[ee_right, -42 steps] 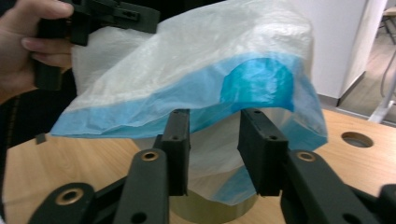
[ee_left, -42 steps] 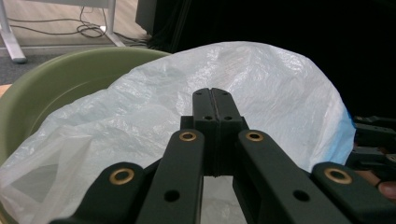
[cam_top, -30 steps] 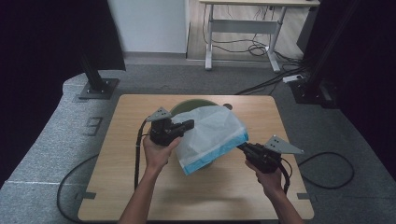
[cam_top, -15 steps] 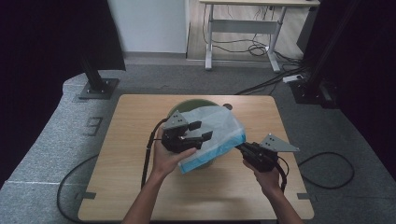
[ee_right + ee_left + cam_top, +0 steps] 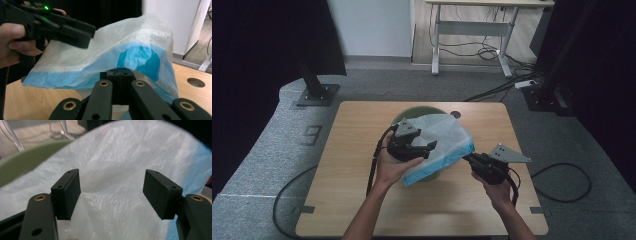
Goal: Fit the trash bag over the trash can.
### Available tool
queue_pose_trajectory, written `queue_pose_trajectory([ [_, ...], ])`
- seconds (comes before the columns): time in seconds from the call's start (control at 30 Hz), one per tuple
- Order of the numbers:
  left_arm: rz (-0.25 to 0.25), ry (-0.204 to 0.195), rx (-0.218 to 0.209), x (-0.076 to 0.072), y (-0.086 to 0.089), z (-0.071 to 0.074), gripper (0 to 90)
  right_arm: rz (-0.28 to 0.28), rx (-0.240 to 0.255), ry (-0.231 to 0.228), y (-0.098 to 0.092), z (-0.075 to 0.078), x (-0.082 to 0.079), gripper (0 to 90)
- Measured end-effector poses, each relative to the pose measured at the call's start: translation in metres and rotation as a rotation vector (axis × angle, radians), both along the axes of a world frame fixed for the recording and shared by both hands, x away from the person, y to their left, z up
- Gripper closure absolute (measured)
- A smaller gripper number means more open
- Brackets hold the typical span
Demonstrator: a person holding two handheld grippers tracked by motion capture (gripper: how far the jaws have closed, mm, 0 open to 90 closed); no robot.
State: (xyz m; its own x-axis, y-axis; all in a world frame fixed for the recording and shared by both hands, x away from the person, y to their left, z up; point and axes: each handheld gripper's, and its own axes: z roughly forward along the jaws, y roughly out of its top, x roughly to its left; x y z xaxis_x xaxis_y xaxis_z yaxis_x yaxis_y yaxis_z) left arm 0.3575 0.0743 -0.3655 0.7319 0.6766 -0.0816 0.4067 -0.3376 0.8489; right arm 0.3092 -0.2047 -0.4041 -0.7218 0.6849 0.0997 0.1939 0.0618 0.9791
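Left gripper (image 5: 428, 148) jaws just opened wide, hovering over white plastic bag (image 5: 439, 135), pads off it. Right gripper (image 5: 120, 75) clamped on bag's blue edge. Bag draped over green bowl (image 5: 412, 113) at middle of wooden table (image 5: 352, 150).

A: We're losing most of the green bowl (image 5: 412, 114) under the plastic bag (image 5: 439, 137); just a rim sliver is showing.

B: We're also missing the right gripper (image 5: 119, 75) pads' contact, since the bag's blue hem is draping over them. The bag's right edge is running off the left gripper view.
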Motion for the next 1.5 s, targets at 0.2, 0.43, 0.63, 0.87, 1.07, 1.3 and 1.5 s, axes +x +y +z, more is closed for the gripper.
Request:
queue_pose_trajectory([
  [0.2,-0.027,0.028,0.023,0.0,-0.005,-0.008,41.7,0.0,-0.001,-0.002,0.0,0.0,-0.001,89.0],
  [0.43,-0.047,0.041,0.044,-0.001,-0.003,-0.008,61.7,-0.007,0.002,-0.006,-0.003,0.002,-0.002,89.0],
  [0.63,-0.072,0.053,0.054,-0.001,-0.002,-0.013,79.4,-0.016,0.006,-0.002,-0.006,0.001,-0.002,89.0],
  [0.87,-0.076,0.038,-0.005,-0.002,0.004,-0.012,89.5,-0.033,0.014,0.002,-0.012,0.001,-0.001,89.0],
  [1.07,-0.115,0.037,-0.08,-0.006,0.008,-0.006,89.5,-0.037,0.026,0.011,-0.015,-0.001,-0.001,89.0],
  [1.3,-0.183,0.04,-0.084,-0.016,-0.006,-0.008,58.4,-0.021,0.03,0.004,-0.009,0.001,-0.002,89.0],
  [1.5,-0.188,0.013,-0.053,-0.023,-0.012,-0.014,39.6,-0.021,0.032,0.006,-0.009,0.001,-0.002,89.0],
])
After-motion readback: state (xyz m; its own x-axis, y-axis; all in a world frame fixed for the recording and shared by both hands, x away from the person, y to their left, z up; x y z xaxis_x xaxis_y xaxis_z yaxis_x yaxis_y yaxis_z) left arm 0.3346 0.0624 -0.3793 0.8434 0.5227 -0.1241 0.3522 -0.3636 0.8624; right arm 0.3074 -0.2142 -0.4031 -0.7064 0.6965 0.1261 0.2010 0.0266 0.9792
